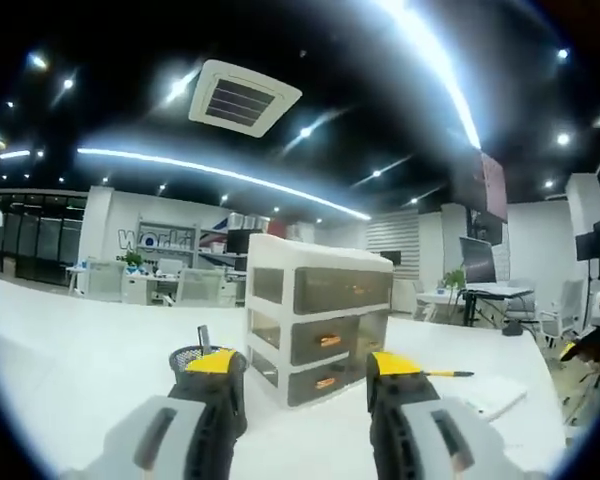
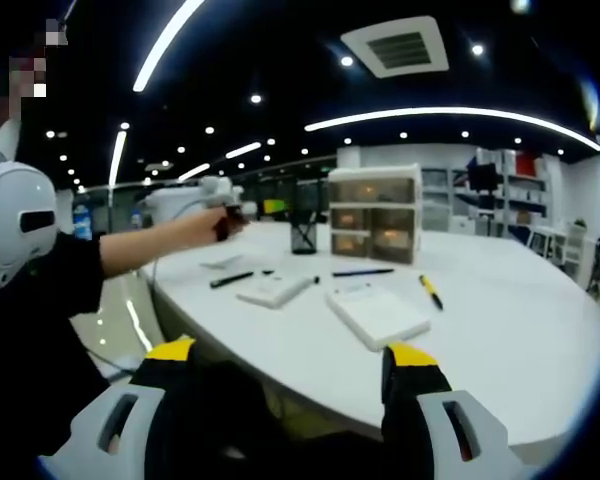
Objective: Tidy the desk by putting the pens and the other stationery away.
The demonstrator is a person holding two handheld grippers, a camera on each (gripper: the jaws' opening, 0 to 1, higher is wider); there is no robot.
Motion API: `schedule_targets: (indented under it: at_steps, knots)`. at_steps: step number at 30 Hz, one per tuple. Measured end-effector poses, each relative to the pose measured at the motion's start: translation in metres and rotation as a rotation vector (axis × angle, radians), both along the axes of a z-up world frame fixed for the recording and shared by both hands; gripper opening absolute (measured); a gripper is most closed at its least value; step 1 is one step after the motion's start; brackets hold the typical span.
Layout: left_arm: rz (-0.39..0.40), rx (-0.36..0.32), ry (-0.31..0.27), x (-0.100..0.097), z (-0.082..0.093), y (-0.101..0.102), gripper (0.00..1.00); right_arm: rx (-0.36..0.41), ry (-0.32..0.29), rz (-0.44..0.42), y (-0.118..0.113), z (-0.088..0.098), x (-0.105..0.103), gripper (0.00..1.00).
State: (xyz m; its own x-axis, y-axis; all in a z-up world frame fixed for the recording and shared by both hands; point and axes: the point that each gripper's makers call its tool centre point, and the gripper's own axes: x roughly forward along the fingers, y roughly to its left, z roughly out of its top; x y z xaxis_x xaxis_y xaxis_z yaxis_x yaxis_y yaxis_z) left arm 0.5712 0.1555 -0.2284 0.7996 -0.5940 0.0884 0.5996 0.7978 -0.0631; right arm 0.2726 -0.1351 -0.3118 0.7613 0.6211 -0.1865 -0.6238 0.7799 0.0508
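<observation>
Two grippers up, both w/ jaws spread and nothing between them. Left gripper (image 1: 305,385) sits low over the white table (image 1: 70,350), jaws apart, pointed at the drawer unit (image 1: 318,315): white frame, three smoked translucent drawers, orange items visible inside lower two. Black mesh pen cup (image 1: 202,358) stands just left of the unit, partly behind the left jaw; one pen stub sticks up from it. Yellow/black pen (image 1: 450,374) lies on the table right of the unit, just past the right jaw tip. White flat pad (image 1: 495,395) lies near the table's right edge.

Right gripper (image 2: 290,365) is held off the near table edge (image 2: 310,385), jaws wide, empty, over dark floor/clothing. From right gripper view, table (image 2: 540,330) carries: white notebook (image 2: 377,313) near the near edge, smaller white pad (image 2: 273,290) to its left, black pen (image 2: 231,279) left of that pad, dark pen (image 2: 362,272) lying towards the drawer unit (image 2: 375,214), yellow pen (image 2: 430,291) right of the notebook. Mesh cup (image 2: 302,236) stands touching or just beside the unit's left side; can't tell which. Person's forearm (image 2: 155,245) reaches over the far-left table edge holding the other gripper (image 2: 205,195); its jaw state can't be read from here. All pens apart from each other, none in the cup except the stub.
</observation>
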Motion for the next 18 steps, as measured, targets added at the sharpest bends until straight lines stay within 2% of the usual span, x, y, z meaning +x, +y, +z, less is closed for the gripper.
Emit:
schedule_targets:
  at_steps: [3,18]
  knots:
    - [-0.023,-0.038,0.026,-0.015,-0.004,-0.001,0.54,0.002,-0.002,0.000,0.000,0.001,0.001,0.70]
    - [-0.060,-0.013,0.054,-0.084,-0.033,-0.004,0.57,-0.004,-0.005,0.005,0.002,0.001,-0.001,0.70]
